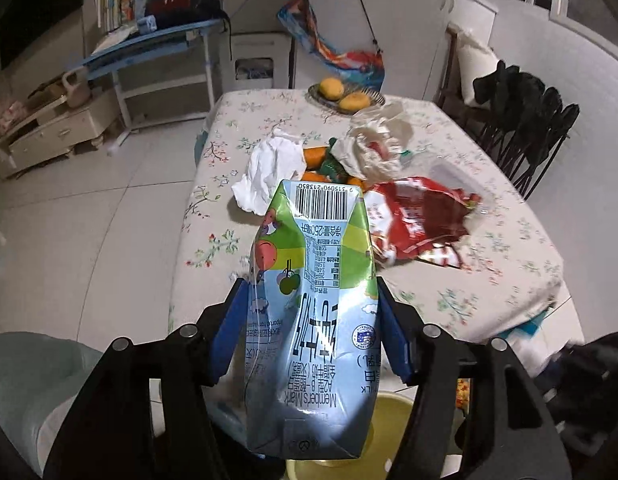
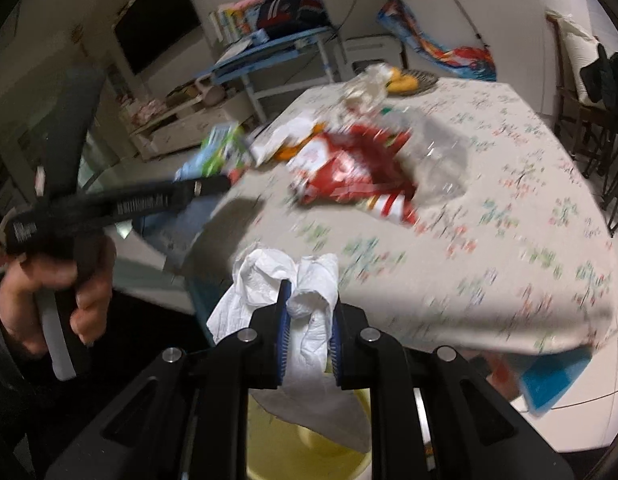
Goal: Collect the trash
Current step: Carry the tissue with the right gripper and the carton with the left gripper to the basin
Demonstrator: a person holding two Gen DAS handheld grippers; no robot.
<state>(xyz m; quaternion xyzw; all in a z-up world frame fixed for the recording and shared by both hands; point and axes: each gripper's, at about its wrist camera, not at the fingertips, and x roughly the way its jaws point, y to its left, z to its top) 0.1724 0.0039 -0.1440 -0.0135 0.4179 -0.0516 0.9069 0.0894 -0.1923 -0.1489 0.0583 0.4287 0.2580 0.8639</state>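
A crumpled blue-and-green milk carton (image 1: 309, 300) hangs between the blue pads of my left gripper (image 1: 309, 282). The jaws stand wide and open around it, and its lower end reaches down past the fingers. Under it shows the yellow bin (image 1: 389, 412). My right gripper (image 2: 311, 292) is shut on a crumpled white tissue (image 2: 261, 280), held above the same yellow bin (image 2: 309, 456) off the table's near edge. The right wrist view shows a hand (image 2: 57, 292) holding the left tool, with the carton (image 2: 217, 152) blurred at its tip.
The floral-cloth table (image 1: 489, 240) carries a red snack bag (image 1: 421, 216), another white tissue (image 1: 273, 164), orange peels (image 1: 315, 154), a thin plastic bag (image 1: 373, 144) and a plate of yellow fruit (image 1: 345, 94). A chair draped in dark clothing (image 1: 525, 120) stands at the right.
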